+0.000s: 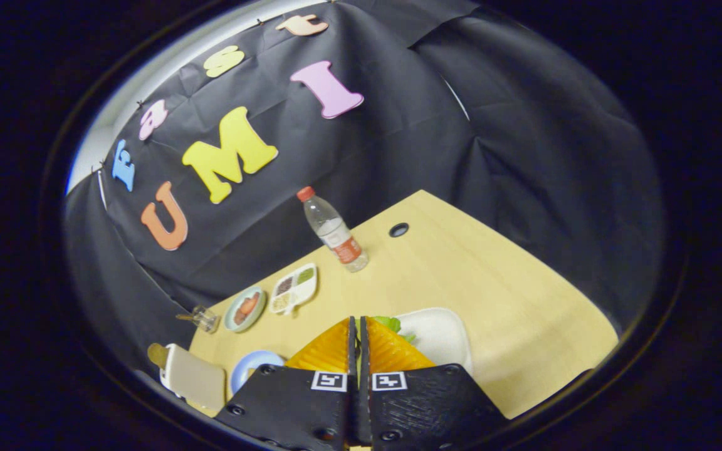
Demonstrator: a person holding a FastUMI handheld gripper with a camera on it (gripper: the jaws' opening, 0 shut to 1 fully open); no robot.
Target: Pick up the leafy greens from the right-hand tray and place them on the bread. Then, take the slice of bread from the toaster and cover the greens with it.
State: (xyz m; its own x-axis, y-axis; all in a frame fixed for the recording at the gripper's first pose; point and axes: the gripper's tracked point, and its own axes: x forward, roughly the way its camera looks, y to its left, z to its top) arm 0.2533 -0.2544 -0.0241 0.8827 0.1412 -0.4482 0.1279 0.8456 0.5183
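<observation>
the gripper [358, 326] is sitting at the bottom centre of the frame, its fingers [392, 351] drawn together with only a thin slit between them — whether a leaf is pinched in that slit i cannot tell. the leafy greens [391, 324] are peeking out just past the fingertips, a small ruffled patch of bright green, lying at the near edge of a white tray [439, 335] that is resting on the pale wooden table [492, 282], just right of centre low in the frame. most of the greens are hidden behind the right finger.

at the lower left, the toaster [195, 379] is standing at the table's edge, cream-coloured, with a tan slice of bread [158, 355] sticking up out of its slot. just right of it a light blue plate [254, 366] is showing, partly covered by the left finger; whatever is lying on it is hidden.

further up the table, left of centre, a small round plate [245, 308] holding something orange is lying beside a divided dish [295, 288] of mixed foods, and a small clear glass [204, 318] is standing to their left. a water bottle [334, 230] with a red cap is standing near the middle of the frame — close to a dark round hole [398, 230] in the table.
</observation>
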